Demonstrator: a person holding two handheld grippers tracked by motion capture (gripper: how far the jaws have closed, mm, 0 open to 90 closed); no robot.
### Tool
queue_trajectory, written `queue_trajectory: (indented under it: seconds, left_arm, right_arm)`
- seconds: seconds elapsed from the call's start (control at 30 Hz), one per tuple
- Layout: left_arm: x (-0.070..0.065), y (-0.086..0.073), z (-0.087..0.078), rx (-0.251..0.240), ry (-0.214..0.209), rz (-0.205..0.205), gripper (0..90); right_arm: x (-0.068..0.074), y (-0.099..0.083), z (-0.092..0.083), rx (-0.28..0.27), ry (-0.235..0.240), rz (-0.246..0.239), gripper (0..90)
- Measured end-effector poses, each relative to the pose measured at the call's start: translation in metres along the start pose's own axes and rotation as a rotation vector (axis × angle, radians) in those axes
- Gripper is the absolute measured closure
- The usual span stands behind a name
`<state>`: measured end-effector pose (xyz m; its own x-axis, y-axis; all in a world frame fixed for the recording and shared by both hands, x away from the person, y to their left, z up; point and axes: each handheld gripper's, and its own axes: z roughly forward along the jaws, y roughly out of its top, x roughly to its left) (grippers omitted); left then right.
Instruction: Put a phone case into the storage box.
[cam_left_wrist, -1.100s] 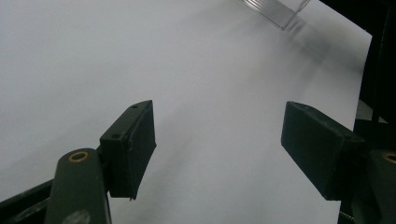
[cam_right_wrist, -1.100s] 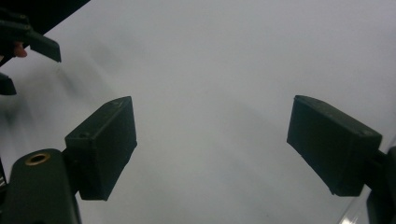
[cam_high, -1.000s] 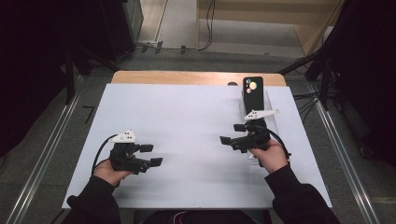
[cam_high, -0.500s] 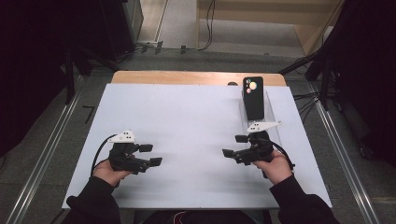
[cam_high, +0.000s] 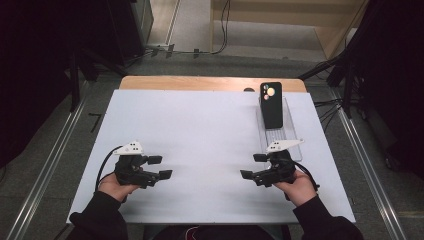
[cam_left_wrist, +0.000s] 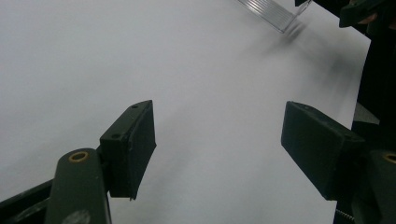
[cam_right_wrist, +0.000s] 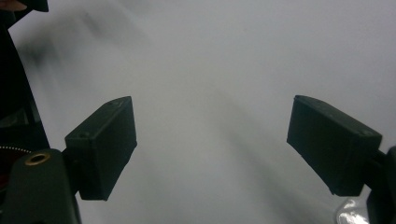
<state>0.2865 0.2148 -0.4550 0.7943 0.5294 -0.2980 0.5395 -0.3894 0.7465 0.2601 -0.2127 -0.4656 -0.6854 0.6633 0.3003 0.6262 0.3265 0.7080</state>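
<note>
The right tool (cam_high: 254, 166) has come back from beside the phone toward the person's edge of the tabletop (cam_high: 200, 135) and sits lower in the high view than a second ago, while the left tool (cam_high: 160, 167) hasn't budged. Both are empty right now. The left tool's jaws stand well apart, nothing but bare white sheet between them in the left gripper view (cam_left_wrist: 217, 144). Same story on the right: jaws spread wide over plain white surface in the right gripper view (cam_right_wrist: 212, 149), no pad touching anything.

The black phone (cam_high: 271, 105) stands propped upright at the far right of the tabletop, camera lenses facing this way, its foot on a clear ribbed tray (cam_high: 283, 135) that runs back toward the person. The right tool hovers just at the near end of that tray, its grey plate overlapping the tray's edge in the high view, jaws pointing left across the tabletop, well short of the phone. A corner of the same clear tray (cam_left_wrist: 275, 11) peeks in at the top of the left gripper view. The left tool rests near the front left, well apart from the phone, jaws pointing right.
</note>
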Motion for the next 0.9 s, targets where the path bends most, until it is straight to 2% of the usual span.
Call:
queue_trajectory:
  seconds: [0.5,0.9]
  left_arm:
    - [-0.001,-0.003,-0.002,-0.005,0.007,-0.005,26.7]
    - [-0.004,-0.006,-0.001,0.004,0.004,-0.002,26.7]
  right_arm:
    - [0.003,-0.021,-0.007,0.017,0.016,0.026,13.9]
    - [-0.001,-0.036,-0.013,0.033,-0.007,0.042,13.9]
